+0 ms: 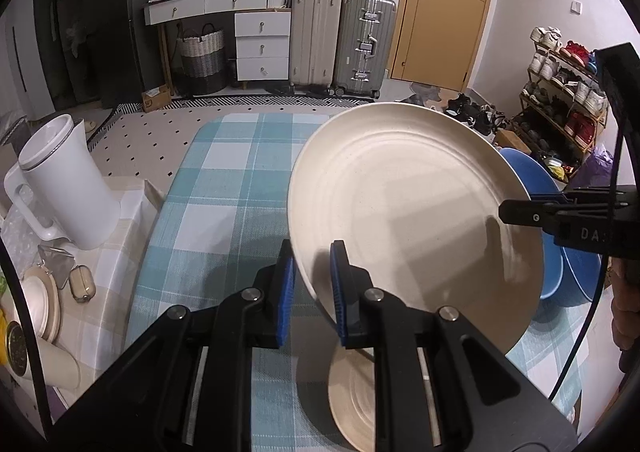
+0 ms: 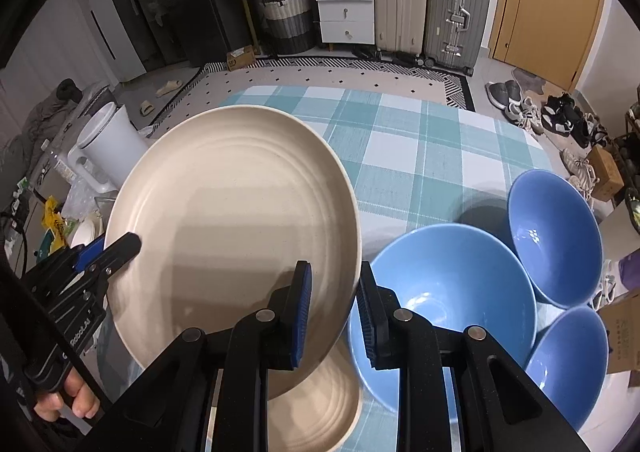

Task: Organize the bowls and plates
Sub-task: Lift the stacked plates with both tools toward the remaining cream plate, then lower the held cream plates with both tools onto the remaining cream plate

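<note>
Both grippers hold one cream plate (image 1: 416,212) above the counter (image 1: 224,188): left gripper (image 1: 314,284) jaws clamp its 7 o'clock rim, right gripper (image 2: 334,304) jaws its 5 o'clock rim.

Cream plate (image 2: 236,212), blue bowls (image 2: 444,292), teal-and-white checked tablecloth (image 2: 420,140).

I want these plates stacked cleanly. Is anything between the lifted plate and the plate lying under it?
Nothing visible. The lifted plate, gripped at opposite rims by the left gripper and right gripper, hangs tilted over the lower plate. The nearest blue bowl sits to its right, off the path.
</note>
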The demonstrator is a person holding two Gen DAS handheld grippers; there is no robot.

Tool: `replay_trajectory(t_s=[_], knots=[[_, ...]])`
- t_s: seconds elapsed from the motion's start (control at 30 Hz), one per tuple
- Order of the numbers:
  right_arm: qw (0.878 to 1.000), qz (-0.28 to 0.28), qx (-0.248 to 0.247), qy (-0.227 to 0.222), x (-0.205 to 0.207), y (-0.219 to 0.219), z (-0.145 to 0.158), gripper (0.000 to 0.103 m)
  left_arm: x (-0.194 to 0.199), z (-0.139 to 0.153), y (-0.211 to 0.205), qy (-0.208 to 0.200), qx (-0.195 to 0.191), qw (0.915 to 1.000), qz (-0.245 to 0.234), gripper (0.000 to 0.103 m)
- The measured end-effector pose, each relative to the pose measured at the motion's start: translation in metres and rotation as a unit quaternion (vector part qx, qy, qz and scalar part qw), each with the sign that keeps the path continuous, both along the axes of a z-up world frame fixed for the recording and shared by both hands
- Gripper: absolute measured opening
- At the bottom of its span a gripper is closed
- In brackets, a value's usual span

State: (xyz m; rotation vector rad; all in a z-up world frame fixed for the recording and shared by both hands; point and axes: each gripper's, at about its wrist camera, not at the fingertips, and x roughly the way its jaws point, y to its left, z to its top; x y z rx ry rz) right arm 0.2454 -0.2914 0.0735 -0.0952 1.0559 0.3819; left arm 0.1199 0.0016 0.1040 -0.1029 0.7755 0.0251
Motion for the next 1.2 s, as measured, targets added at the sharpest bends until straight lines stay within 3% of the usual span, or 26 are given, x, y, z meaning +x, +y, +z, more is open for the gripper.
replay_trajectory(t_s=[0.5, 1.2], knots=[[0.999, -0.007, 0.022, -0.022, -0.06, -0.012, 0.002, 0.023, -0.04, 0.006, -0.005, -0.007, 0.002, 0.9996, -0.028, 0.014], [0.998, -0.031, 0.052, -0.016, -0.093, -0.03, -0.033, 0.023, -0.045, -0.039, -0.015, 0.02, 0.008, 0.9978, -0.063, 0.015]])
